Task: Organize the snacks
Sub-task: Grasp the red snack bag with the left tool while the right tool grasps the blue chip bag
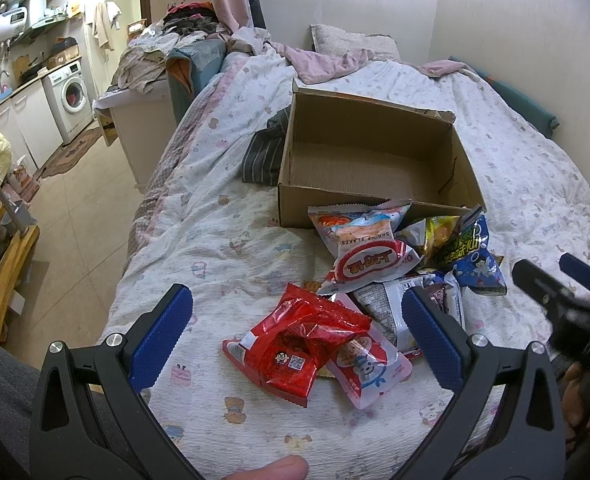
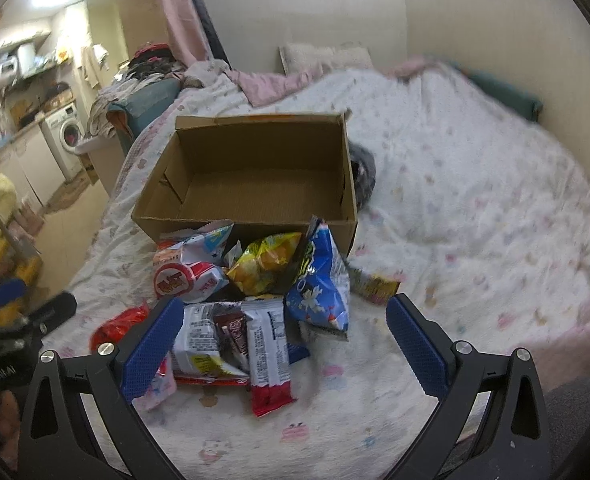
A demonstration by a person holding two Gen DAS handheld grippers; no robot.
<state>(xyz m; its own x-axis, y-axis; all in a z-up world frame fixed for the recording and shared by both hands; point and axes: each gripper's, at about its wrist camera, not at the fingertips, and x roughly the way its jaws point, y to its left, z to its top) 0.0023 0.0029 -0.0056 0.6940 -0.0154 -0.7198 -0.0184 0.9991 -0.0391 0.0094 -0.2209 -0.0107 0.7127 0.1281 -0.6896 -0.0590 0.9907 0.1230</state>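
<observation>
Hovering over the quilted bed (image 1: 231, 248), the left gripper (image 1: 297, 334) has its jaws spread wide with nothing between the blue pads (image 1: 161, 336); directly ahead of it lies a red packet (image 1: 295, 350), overlapping a pink-and-white packet (image 1: 369, 366) just to its right; beyond these sits the shrimp flakes bag (image 1: 369, 250), and farther ahead the open cardboard box (image 1: 375, 152), empty inside. The right gripper (image 2: 285, 344) is likewise wide open and holds nothing; between its pads lie white wrappers (image 2: 199, 334) and a brown bar (image 2: 235, 334), with a blue bag (image 2: 319, 280) and a yellow bag (image 2: 265, 262) just beyond, leaning at the box's near wall. Only the right wrist view shows a small yellow packet (image 2: 377, 288) apart on the right of the heap; only the left wrist view shows striped dark cloth (image 1: 263, 152) beside the box's left wall, and a fingertip (image 1: 271, 468) at the bottom edge.
</observation>
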